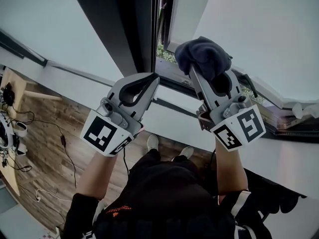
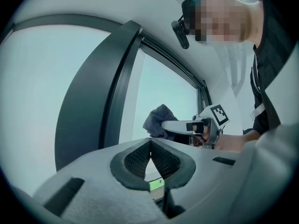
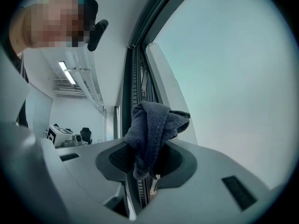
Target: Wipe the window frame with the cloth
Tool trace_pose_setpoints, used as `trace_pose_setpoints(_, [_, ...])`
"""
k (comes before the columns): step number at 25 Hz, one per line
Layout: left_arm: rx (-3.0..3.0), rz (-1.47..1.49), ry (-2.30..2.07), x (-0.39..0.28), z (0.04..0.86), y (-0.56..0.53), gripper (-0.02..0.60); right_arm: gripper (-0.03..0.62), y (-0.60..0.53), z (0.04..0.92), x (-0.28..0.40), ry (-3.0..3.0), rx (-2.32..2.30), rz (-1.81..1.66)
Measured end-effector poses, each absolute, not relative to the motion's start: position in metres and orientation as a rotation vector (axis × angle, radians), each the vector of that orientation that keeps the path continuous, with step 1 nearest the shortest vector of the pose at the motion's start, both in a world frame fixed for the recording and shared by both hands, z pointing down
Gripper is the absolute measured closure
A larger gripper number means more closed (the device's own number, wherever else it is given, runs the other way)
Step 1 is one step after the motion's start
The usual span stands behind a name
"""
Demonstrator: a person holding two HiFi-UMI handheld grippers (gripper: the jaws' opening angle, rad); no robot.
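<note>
Window frame (image 1: 133,29) dark, tall, ahead of both grippers; lower run hidden behind them. Left gripper (image 1: 151,81) jaws pressed together at tips, nothing between. Right gripper (image 1: 213,77) pinching cloth (image 1: 202,56); jaw tips buried under dark bundle. Cloth bunched beyond right jaws, near open sash edge; contact with frame unclear.

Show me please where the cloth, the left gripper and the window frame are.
cloth (image 1: 202,56), head view, middle of the dark bundle.
left gripper (image 1: 153,79), head view, its closed jaw tips.
window frame (image 1: 127,24), head view, dark upright bar.
</note>
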State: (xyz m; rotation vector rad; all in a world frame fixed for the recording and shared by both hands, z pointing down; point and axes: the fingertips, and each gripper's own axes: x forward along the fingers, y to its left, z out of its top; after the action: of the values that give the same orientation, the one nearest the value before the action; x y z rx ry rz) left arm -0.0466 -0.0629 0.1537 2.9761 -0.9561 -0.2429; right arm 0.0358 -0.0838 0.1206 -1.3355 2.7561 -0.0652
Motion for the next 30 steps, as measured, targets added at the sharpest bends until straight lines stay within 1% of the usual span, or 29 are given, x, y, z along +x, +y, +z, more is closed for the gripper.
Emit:
trace_pose_setpoints(14, [2.944,-0.224,-0.990,-0.059,0.169,-0.079,0.561,0.480,-0.116,0.138,0.018,2.779,-1.295,-0.099])
trace_pose_setpoints(30, [2.869,-0.178,-1.011,-0.068,0.204,-0.082,0.561,0.480,-0.129,0.178,-0.004,2.833,-1.249,-0.196])
